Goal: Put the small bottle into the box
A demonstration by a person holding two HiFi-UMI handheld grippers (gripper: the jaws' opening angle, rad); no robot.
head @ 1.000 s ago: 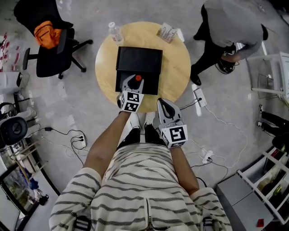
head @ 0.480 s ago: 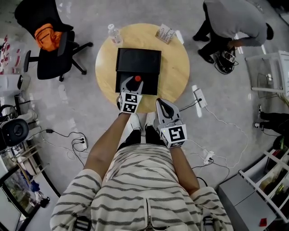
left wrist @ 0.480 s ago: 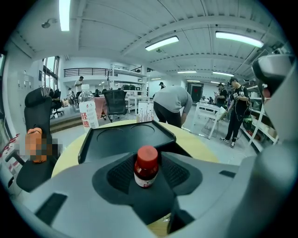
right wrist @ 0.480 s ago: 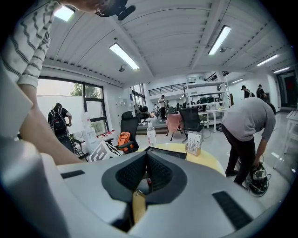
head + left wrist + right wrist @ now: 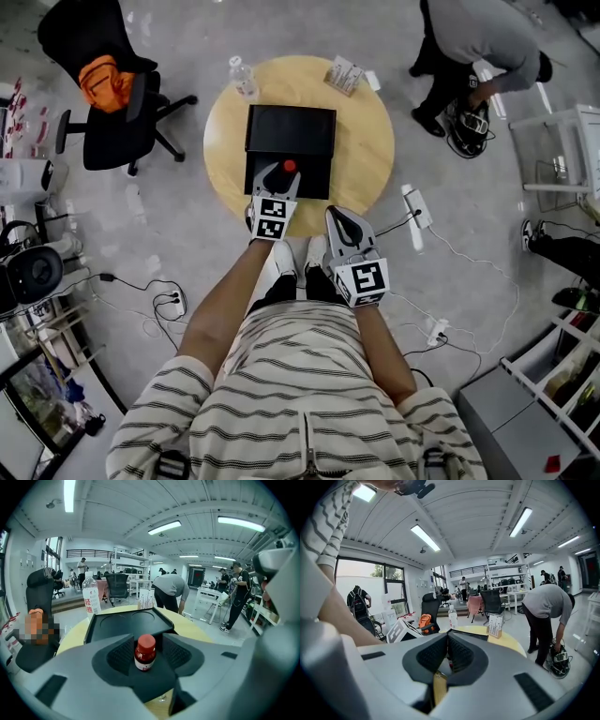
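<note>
A small brown bottle with a red cap (image 5: 290, 166) stands upright in the near half of the open black box (image 5: 291, 131) on the round wooden table (image 5: 366, 141). My left gripper (image 5: 281, 174) reaches over the table's near edge into the box. Its jaws are opening, and the bottle (image 5: 145, 654) stands between the pads (image 5: 123, 652) with a gap showing on its right side. Behind it lies the box's flat lid (image 5: 126, 623). My right gripper (image 5: 341, 217) hangs off the table's near edge, above the floor. The jaws of my right gripper (image 5: 447, 641) are shut with nothing between them.
A clear water bottle (image 5: 243, 77) stands at the table's far left edge, and a small printed pack (image 5: 346, 72) at its far side. An office chair with an orange bag (image 5: 112, 94) is at the left. A person bends over (image 5: 487, 37) at the right. Cables and power strips (image 5: 415, 208) lie on the floor.
The left gripper's jaws have spread apart around the bottle, which stays standing in the box. The person at the right has shifted. The right gripper has kept its place.
</note>
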